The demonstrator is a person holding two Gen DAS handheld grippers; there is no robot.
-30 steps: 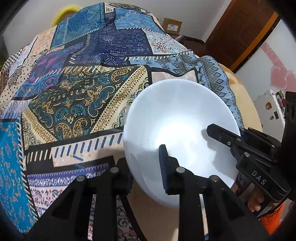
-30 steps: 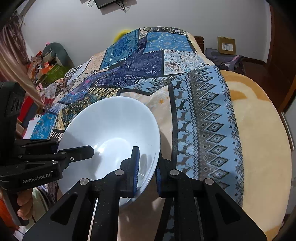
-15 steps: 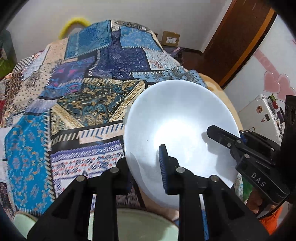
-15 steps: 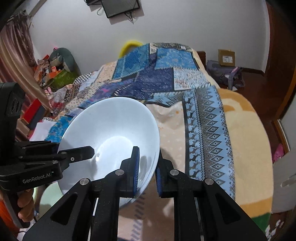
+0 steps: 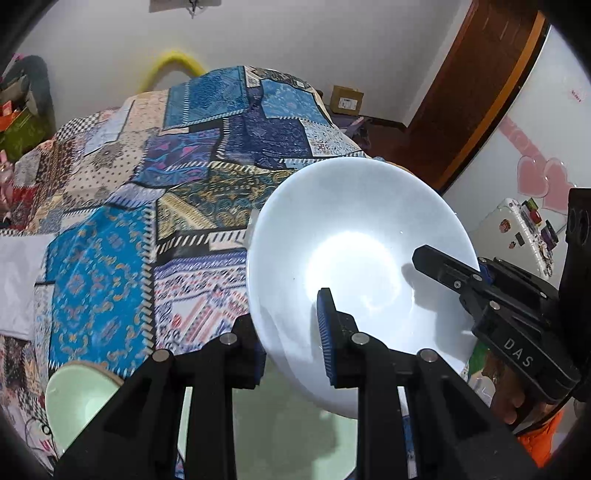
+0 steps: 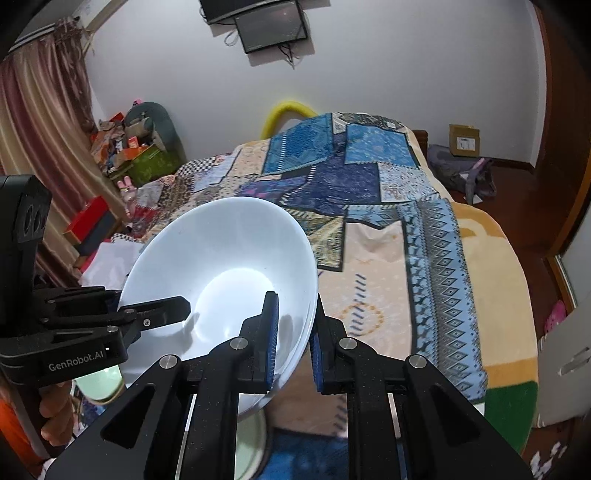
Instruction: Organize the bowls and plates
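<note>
White bowl (image 5: 354,258): held tilted in the air above the bed (image 6: 424,295), rim pinched on two sides. Left tool (image 5: 291,332) clamps the rim at 7 o'clock; right tool (image 5: 476,277) clamps it at 3 o'clock. Pale green bowls (image 5: 77,398) lie below at 6 to 8 o'clock, partly hidden by tool arms. Bed: patchwork cover (image 5: 207,177). Room: white wall, wall screen (image 6: 269,26), curtain (image 6: 40,122), wooden door (image 5: 476,96).
</note>
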